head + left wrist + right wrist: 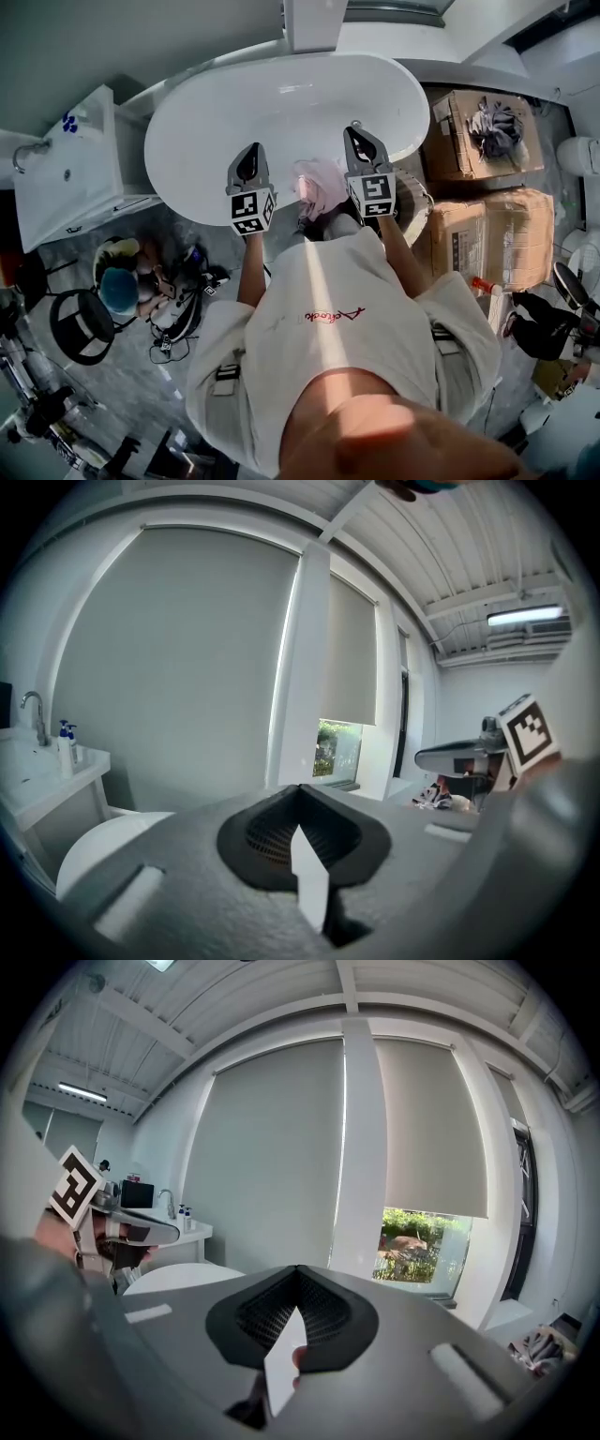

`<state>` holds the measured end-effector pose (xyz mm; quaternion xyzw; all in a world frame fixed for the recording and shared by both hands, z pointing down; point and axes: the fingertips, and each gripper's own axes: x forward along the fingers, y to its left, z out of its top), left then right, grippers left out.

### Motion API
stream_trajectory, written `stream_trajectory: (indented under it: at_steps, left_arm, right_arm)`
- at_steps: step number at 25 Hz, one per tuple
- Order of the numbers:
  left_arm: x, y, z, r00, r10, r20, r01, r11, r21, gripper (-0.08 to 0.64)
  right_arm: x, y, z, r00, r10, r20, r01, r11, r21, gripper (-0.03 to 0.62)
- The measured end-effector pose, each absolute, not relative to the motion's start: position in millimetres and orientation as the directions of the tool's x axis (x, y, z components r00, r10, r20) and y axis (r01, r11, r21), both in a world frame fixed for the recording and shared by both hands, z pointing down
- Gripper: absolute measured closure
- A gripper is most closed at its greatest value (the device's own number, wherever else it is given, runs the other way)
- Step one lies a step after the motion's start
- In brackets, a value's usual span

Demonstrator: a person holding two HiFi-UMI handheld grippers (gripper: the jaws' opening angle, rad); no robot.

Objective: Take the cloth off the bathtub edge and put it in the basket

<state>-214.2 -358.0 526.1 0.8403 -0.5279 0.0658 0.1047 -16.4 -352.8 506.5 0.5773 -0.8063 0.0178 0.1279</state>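
- Left claw (251, 155): closed, jaws together with only a thin white sliver at the seam, nothing between them. It is held out over the near rim of the bathtub (281, 103).
- Right claw (356, 136): closed tight and holding nothing, also out over the tub rim. A small pinkish spot sits beside its seam in the right gripper view; I cannot tell what it is.
- The pink cloth (319, 183) lies bunched at the near edge of the tub, between the two claws and just beside the right one's marker cube. Neither claw grips it.
- The basket (419, 195) stands by the tub's right end, largely hidden under the right claw and forearm.
- The person's torso covers the floor in front of the tub.
- Cardboard boxes (473, 141) crowd the right side, and a sink (66, 173) stands to the left; the tub's hollow is open.
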Motion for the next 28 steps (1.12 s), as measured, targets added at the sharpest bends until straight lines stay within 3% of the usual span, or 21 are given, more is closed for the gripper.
stream_trajectory:
  at_steps: [28]
  left_arm:
    - [-173,-379,642,0.336,-0.833,0.439,-0.942,-0.307,0.137,0.558]
  right_arm:
    - [17,-396,634,-0.418,-0.803,0.425,-0.889,0.457,-0.013,0.588]
